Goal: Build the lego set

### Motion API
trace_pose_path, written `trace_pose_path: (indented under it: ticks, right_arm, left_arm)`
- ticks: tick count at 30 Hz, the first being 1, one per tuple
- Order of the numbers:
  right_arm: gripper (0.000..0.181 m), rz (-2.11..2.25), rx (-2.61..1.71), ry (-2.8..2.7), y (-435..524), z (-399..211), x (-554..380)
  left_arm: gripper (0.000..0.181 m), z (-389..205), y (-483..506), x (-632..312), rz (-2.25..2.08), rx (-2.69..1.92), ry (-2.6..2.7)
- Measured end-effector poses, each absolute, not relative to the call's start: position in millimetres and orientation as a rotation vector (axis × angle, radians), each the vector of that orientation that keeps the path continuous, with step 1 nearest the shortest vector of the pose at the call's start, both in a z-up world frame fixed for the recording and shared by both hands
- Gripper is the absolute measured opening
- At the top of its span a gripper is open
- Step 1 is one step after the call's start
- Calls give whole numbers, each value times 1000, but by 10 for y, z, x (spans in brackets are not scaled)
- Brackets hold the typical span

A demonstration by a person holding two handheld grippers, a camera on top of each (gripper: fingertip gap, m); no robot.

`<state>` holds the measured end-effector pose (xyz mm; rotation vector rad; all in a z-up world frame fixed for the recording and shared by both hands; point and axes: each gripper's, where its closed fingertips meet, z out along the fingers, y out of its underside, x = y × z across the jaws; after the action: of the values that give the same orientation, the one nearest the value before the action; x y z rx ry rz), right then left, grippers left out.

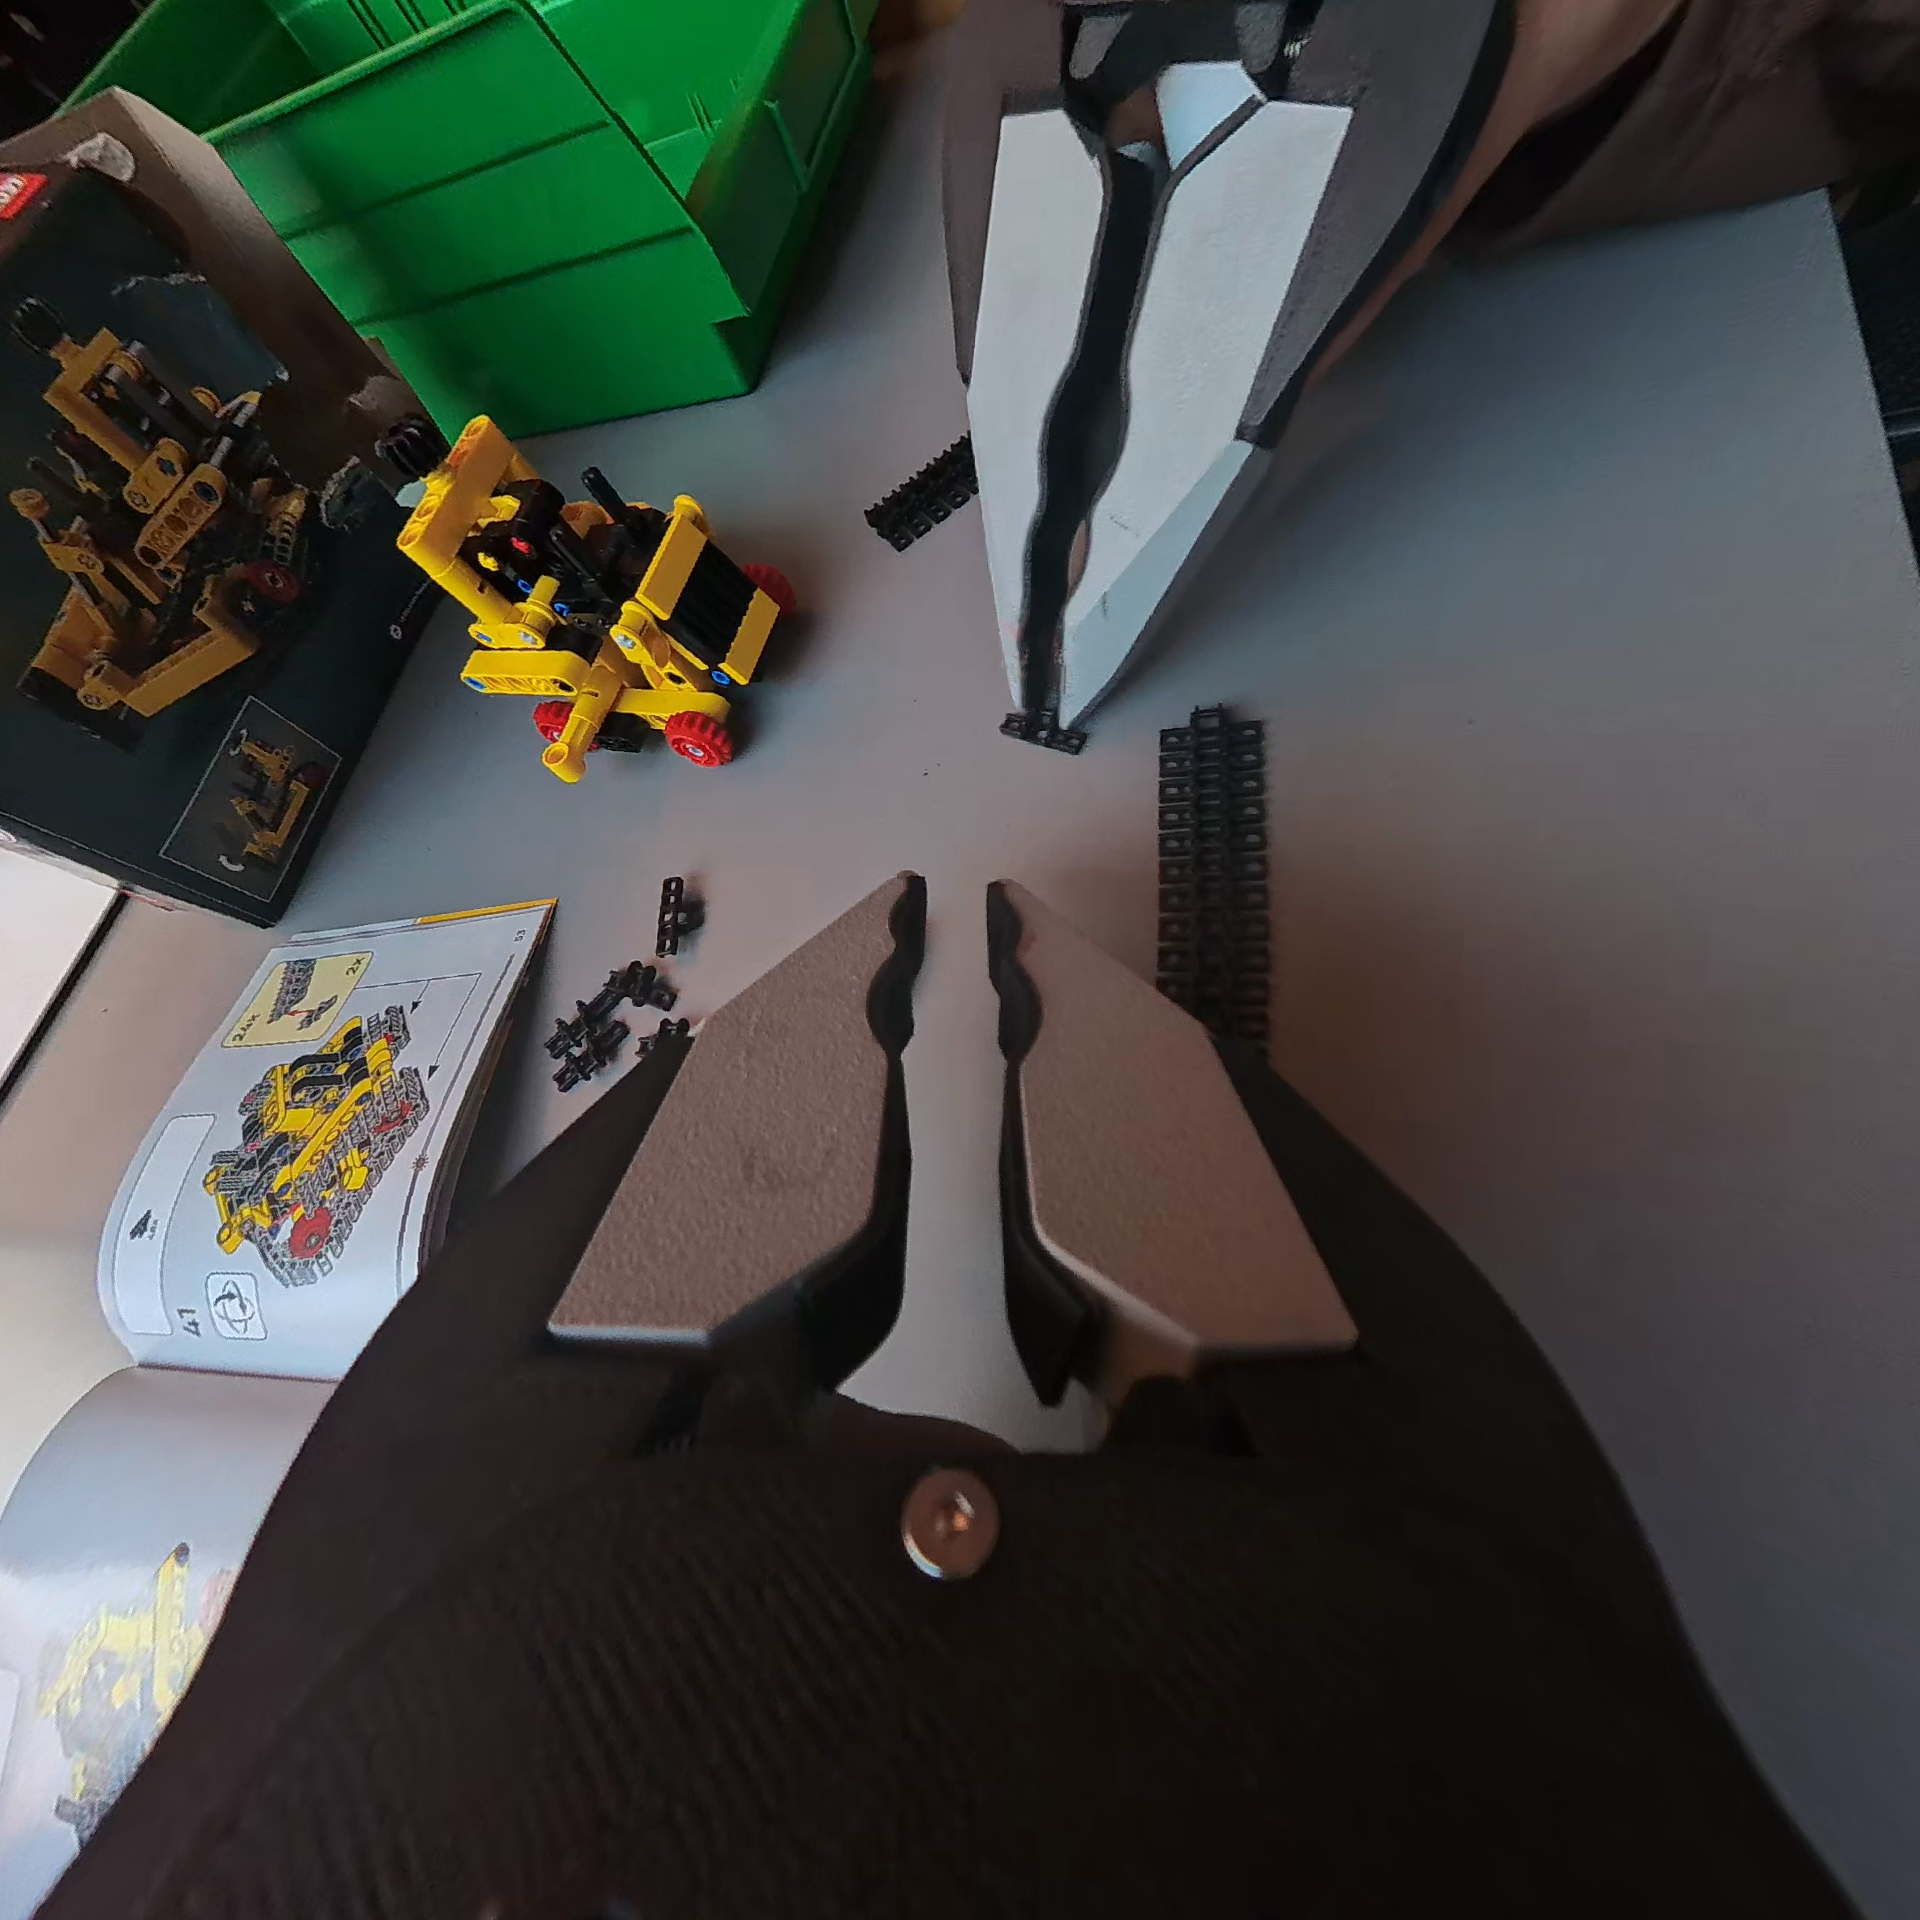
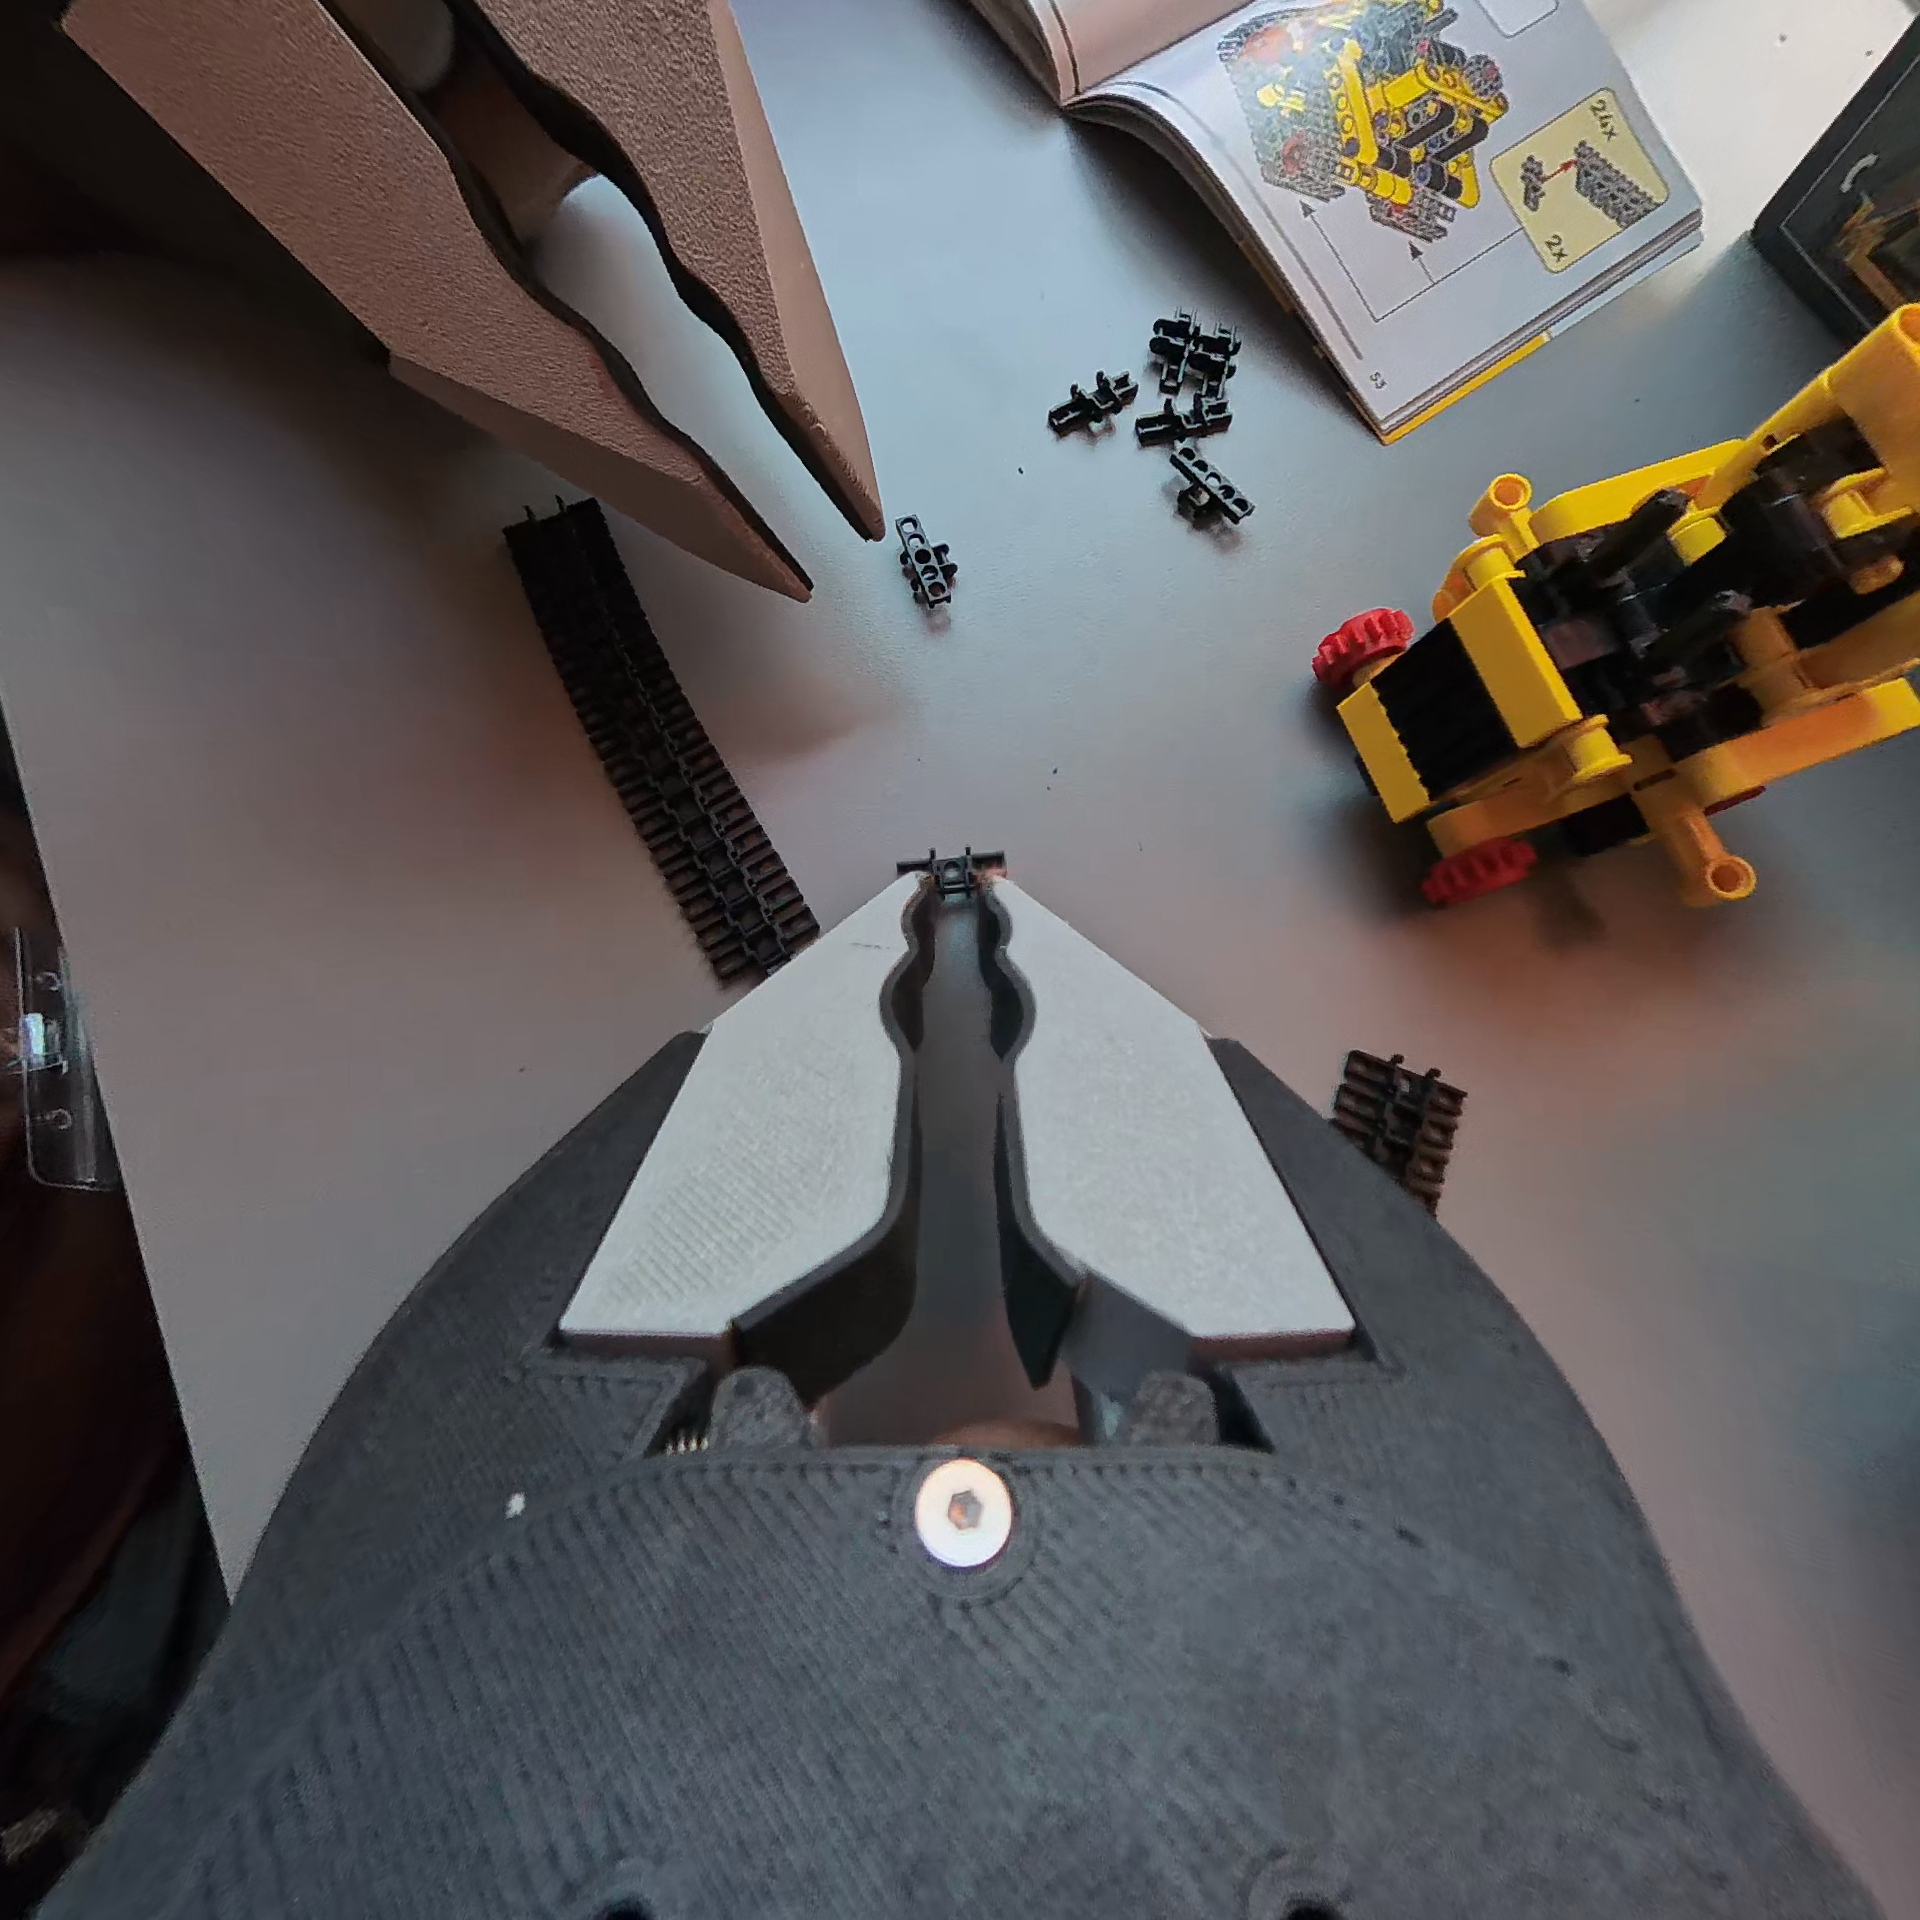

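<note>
A single black track link [image 2: 951, 871] is pinched in the right gripper [image 2: 954, 883] jaws, just beside the long track strip [image 2: 665, 748]. Left gripper [image 1: 954, 894] jaws are slightly spread, empty. The link should be kept square, aligned with the strip's end and pressed straight.

You're at a plain grey worktable [image 1: 1455, 623], likely a lab or workshop bench: green plastic storage bins [image 1: 499, 197] stand at its far left.

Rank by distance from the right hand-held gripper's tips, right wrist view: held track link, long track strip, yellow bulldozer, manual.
1. Track link: pinched at the right hand-held gripper tips.
2. Long track strip: just left.
3. Yellow bulldozer: right.
4. Manual: top right, farthest.
</note>
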<state>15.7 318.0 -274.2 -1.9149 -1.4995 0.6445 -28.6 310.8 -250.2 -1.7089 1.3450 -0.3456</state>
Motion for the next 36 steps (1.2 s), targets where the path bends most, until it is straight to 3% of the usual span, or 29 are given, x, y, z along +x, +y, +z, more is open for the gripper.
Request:
trace_pose_path:
  ticks: [10, 14, 36]
  right_arm:
    - [3, 698, -1814, -1635, 3043, -2669, 273]
    - [3, 668, -1781, -1706, 2987, -2647, 376]
    - [3, 692, -1663, -1886, 2858, -2724, 347]
  left_arm:
    - [8, -2529, 3054, -262, -369, -1714, 1375]
    - [9, -2446, 2810, -73, -716, -1826, 1344]
    - [6, -2726, 2781, 254, -659, -1944, 1517]
